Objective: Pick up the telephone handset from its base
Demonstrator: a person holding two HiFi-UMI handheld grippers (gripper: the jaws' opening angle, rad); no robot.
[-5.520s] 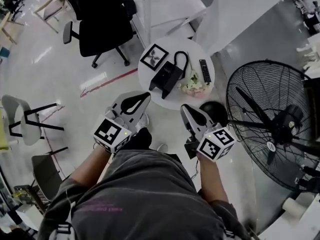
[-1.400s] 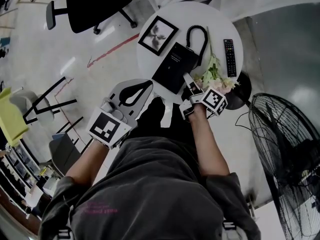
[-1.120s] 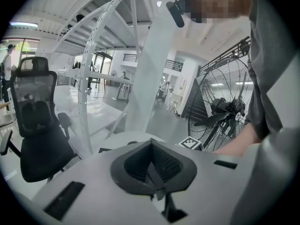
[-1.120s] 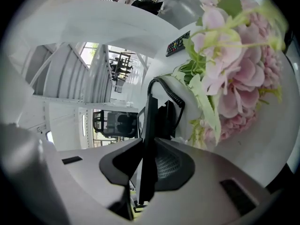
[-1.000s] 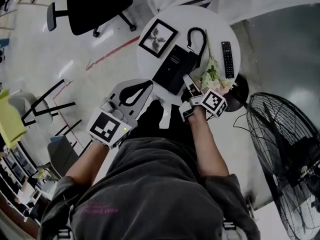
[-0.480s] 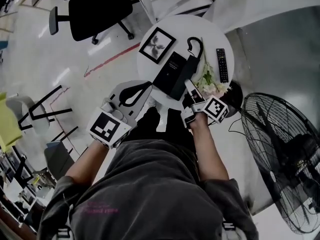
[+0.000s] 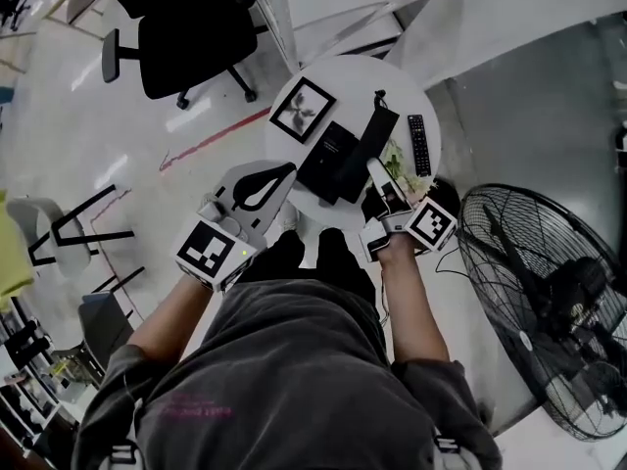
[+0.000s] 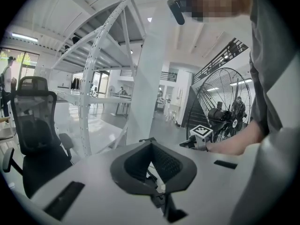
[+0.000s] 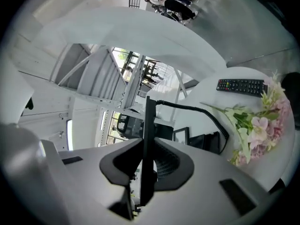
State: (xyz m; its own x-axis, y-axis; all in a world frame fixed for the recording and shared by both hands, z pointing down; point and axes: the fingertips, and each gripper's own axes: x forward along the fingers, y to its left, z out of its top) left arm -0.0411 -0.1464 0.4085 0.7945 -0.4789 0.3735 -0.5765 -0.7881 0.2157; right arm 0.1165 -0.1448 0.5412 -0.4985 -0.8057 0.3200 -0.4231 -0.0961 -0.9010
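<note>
The black handset [image 7: 378, 133] stands lifted and tilted off the right side of its flat black base [image 7: 328, 155] on the round white table [image 7: 343, 74]. My right gripper [image 7: 373, 166] is shut on its lower end. In the right gripper view the handset [image 9: 149, 125] shows edge-on as a thin dark bar between the jaws of my right gripper [image 9: 146, 146], and its coiled cord [image 9: 197, 110] trails back to the base [image 9: 207, 142]. My left gripper [image 7: 289, 170] hovers left of the table, shut on nothing; in its own view the left gripper [image 8: 150, 142] is empty.
A framed picture [image 7: 302, 109], a remote [image 7: 418, 145] and pink flowers [image 7: 402, 164] share the table. A big floor fan [image 7: 549, 302] stands to the right, a black office chair [image 7: 191, 27] behind the table, and a small chair [image 7: 78, 225] at the left.
The handset has come up off the base in my right gripper and now stands tilted, the cord pulled straighter. My left gripper has stayed where it was.
</note>
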